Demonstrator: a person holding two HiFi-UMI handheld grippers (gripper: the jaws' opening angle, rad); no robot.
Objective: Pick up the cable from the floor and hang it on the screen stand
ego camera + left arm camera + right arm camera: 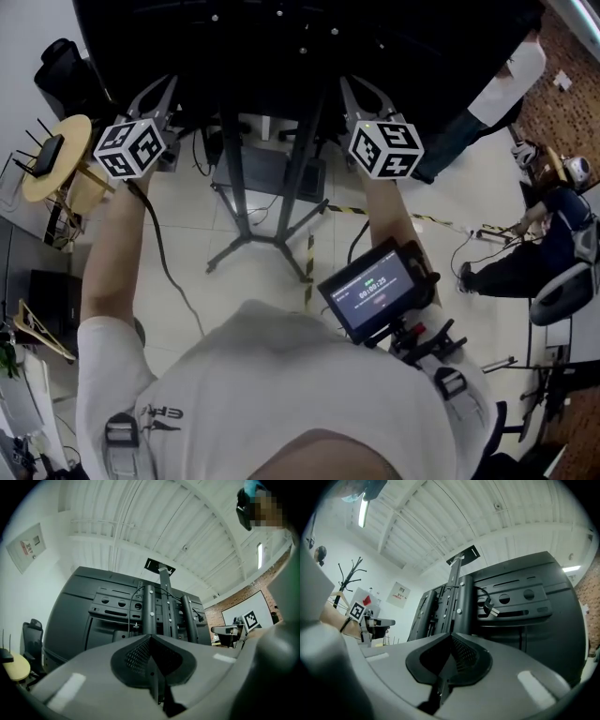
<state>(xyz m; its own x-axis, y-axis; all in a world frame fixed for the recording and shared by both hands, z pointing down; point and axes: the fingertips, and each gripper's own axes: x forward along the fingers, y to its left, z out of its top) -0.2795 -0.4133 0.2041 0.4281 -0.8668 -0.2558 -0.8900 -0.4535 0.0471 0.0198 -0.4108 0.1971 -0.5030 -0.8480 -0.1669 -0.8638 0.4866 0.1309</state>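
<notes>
The large black screen (pixel 309 37) stands on a dark stand (pixel 272 234) with splayed legs. Both gripper views show its back. My left gripper (pixel 161 91) is raised close to the screen's back on the left; its jaws meet with nothing between them (pixel 150 638). My right gripper (pixel 359 94) is held the same way on the right, also shut and empty (pixel 451 635). A thin black cable (pixel 173 281) trails over the floor below my left arm. A short cable with a plug (pixel 489 605) hangs on the screen's back panel, and a thin lead (pixel 132 603) runs beside the mounting rails.
A small display (pixel 375 289) is mounted at my chest. Yellow-black tape (pixel 308 262) marks the tiles by the stand's legs. A round wooden table (pixel 54 159) with a router stands at the left. A seated person (pixel 525 258) and floor cables (pixel 469 248) are at the right.
</notes>
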